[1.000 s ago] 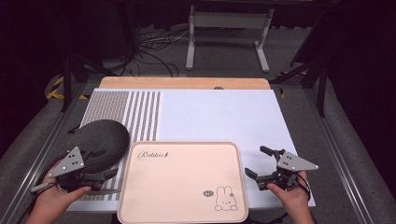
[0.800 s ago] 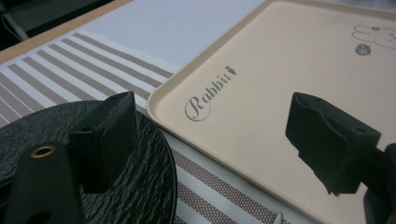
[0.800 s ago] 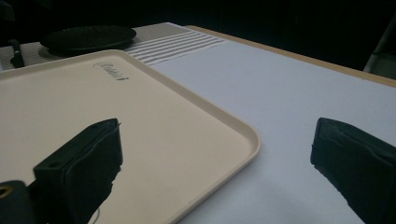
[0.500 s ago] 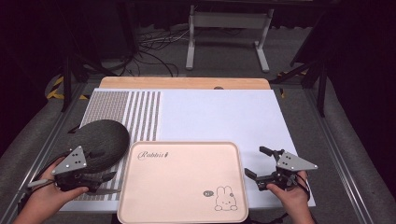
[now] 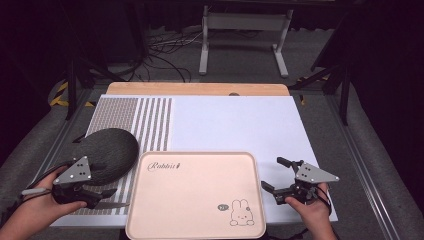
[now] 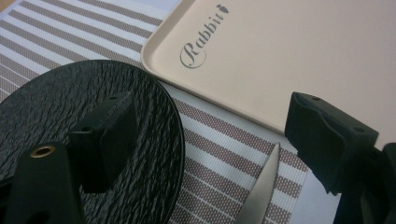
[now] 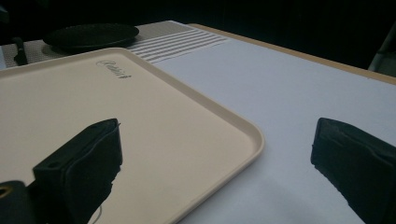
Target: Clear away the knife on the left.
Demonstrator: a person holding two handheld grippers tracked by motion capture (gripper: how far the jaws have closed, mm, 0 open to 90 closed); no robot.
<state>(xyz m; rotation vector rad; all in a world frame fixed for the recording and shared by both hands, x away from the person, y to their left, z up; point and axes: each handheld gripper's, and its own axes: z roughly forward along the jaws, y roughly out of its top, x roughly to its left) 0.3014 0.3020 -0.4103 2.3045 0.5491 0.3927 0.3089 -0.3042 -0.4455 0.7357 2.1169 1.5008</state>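
Two grippers waited with jaws spread and empty: the left gripper (image 5: 95,194) hovered over the knife (image 6: 259,192) on the striped mat (image 5: 150,120), blade running lengthwise between plate (image 5: 107,150) and tray (image 5: 195,200), while the right gripper (image 5: 282,187) idled beside the tray.

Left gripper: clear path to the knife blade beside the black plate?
Probably yes. The left gripper is open, and the knife lies flat on the striped mat between its jaws, with nothing over it. The black plate sits close on one side and may crowd that jaw.
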